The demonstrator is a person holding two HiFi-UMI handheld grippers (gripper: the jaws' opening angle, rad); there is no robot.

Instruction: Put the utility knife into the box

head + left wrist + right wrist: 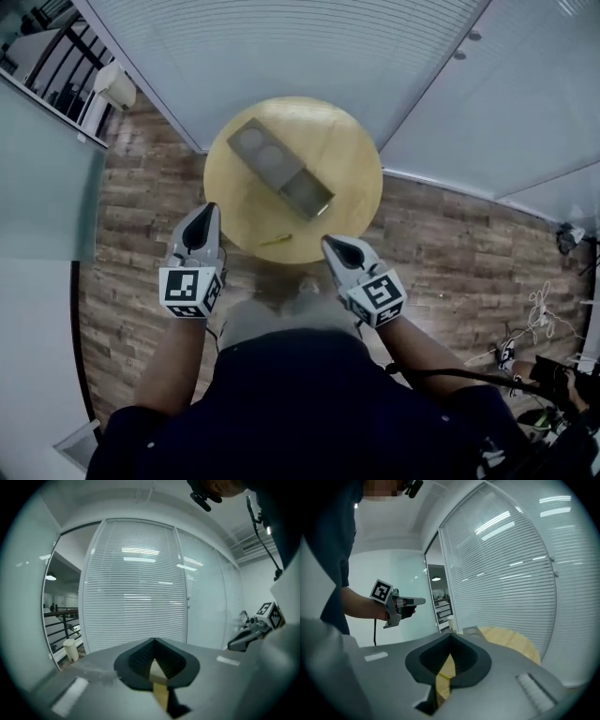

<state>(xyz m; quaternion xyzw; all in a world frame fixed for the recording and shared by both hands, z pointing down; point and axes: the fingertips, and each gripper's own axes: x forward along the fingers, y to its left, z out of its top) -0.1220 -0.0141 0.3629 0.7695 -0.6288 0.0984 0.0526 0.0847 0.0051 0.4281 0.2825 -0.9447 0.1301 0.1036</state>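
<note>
Both grippers are clenched on nothing: the left gripper (208, 209) and the right gripper (328, 242) hover at the near rim of the round wooden table (349, 150). Between them, near that rim, lies the yellow utility knife (277, 240), well apart from the grey box (286, 172) at mid-table. The knife looks light, stiff and slim, likely smooth-sided; it seems best pinched across the middle of its handle, away from the blade end.

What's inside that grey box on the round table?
The box has one open end compartment, which looks empty. The rest is a top panel with two round recesses; anything beneath is covered. The knife lies outside, on the table.
</note>
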